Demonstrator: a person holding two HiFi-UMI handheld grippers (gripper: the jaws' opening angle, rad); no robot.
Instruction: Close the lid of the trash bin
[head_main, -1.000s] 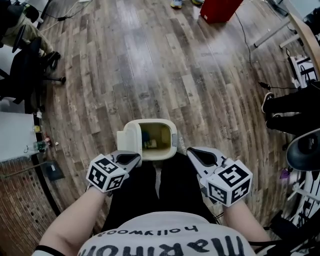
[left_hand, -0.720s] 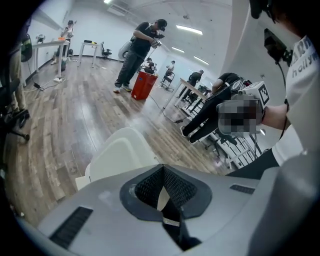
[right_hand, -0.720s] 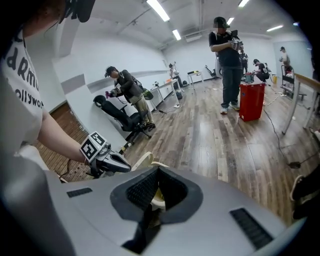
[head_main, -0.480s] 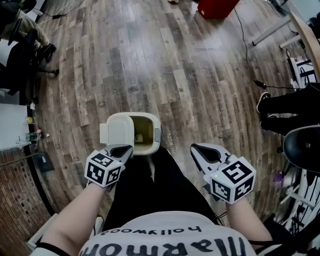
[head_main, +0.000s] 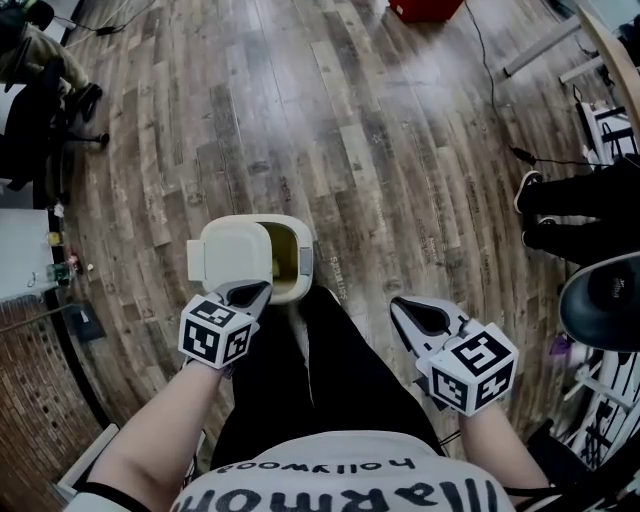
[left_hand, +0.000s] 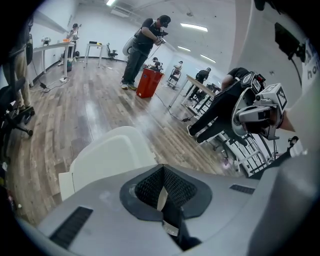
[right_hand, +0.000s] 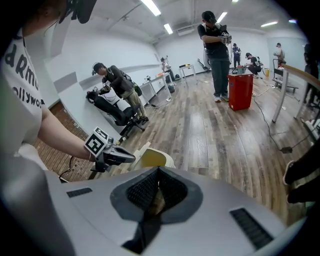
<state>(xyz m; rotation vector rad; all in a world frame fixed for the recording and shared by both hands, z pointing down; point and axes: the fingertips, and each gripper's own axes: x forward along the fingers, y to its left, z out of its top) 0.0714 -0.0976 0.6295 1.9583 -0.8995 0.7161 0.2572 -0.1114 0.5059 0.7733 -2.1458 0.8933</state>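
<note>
We see a wide wooden floor (head_main: 380, 150) filling most of the head view, and the trash bin (head_main: 306, 262) stands on it just left of the frame's centre, right in front of our dark trousers (head_main: 320, 370). Its cream lid (head_main: 232, 252) lies over the left part of the bin, while a yellowish strip of the opening still shows along the right side. Our left gripper (head_main: 255, 291) has its jaws pressed together with nothing between them, the tip at the lid's near edge; we cannot tell whether it touches. Our right gripper (head_main: 408, 308), lower right of centre, is well apart from the bin, jaws likewise together and empty. A red container (head_main: 425, 8) sits at the top edge.
</note>
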